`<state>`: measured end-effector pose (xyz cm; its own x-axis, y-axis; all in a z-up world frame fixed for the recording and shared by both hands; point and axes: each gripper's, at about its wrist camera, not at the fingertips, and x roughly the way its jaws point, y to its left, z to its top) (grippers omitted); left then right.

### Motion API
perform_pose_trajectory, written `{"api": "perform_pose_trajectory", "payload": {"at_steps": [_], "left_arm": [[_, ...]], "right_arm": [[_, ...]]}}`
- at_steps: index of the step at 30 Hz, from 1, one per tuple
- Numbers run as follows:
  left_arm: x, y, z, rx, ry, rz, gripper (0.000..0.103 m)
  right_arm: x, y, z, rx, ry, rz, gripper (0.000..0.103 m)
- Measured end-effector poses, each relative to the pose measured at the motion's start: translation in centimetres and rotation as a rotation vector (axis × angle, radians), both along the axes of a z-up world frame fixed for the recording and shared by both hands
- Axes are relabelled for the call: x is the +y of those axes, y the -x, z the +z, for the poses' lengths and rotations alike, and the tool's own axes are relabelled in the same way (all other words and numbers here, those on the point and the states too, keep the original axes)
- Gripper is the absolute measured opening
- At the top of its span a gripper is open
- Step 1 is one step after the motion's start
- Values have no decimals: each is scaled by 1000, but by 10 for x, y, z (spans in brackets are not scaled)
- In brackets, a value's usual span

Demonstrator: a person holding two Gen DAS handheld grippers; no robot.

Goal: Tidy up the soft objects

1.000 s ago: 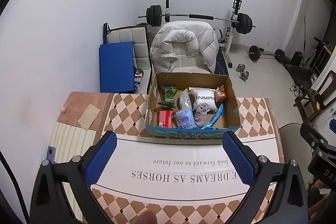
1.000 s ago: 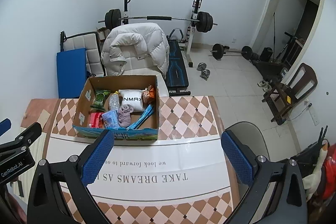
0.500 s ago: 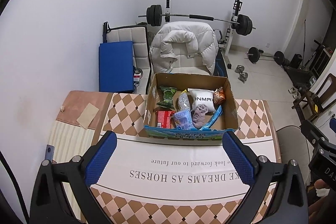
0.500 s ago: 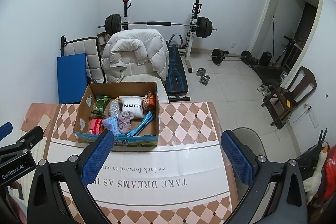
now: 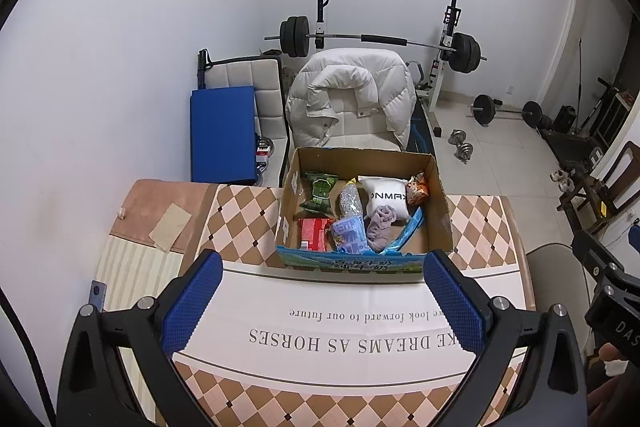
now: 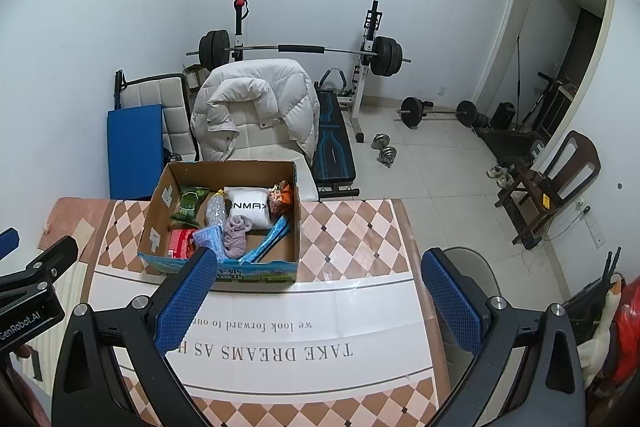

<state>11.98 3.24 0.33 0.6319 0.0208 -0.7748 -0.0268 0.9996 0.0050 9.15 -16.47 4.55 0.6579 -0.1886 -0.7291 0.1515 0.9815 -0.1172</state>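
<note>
Left gripper (image 5: pixel 322 291) is held wide open w/ nothing between its blue pads; same for right gripper (image 6: pixel 318 285) — fingers spread, nothing gripped. Both are held above the table (image 5: pixel 480 223), apart from it. The cardboard box (image 5: pixel 438 195) is seen straight ahead of the left gripper, just beyond its fingertips; from the right gripper it sits ahead and to the left, w/ the left fingertip overlapping the box's front edge in view. Inside the box: a white pillow (image 5: pixel 387 195) at the far side, a purple cloth (image 5: pixel 380 227) nearer in front of it, a green packet (image 5: pixel 320 191) far-left, a red packet (image 5: pixel 314 234) near-left, a clear bottle (image 5: pixel 350 199) approx. mid-box, a blue-white packet (image 5: pixel 351 235) at the near wall. A white puffer jacket (image 5: pixel 352 95) is draped over a chair beyond the box.
</note>
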Motion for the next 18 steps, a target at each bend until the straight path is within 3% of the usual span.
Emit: {"api": "perform_pose_trajectory", "payload": {"at_steps": [18], "left_arm": [[-1, 2, 0, -4, -12, 3, 103]], "right_arm": [[0, 1, 1, -1, 6, -1, 103]]}}
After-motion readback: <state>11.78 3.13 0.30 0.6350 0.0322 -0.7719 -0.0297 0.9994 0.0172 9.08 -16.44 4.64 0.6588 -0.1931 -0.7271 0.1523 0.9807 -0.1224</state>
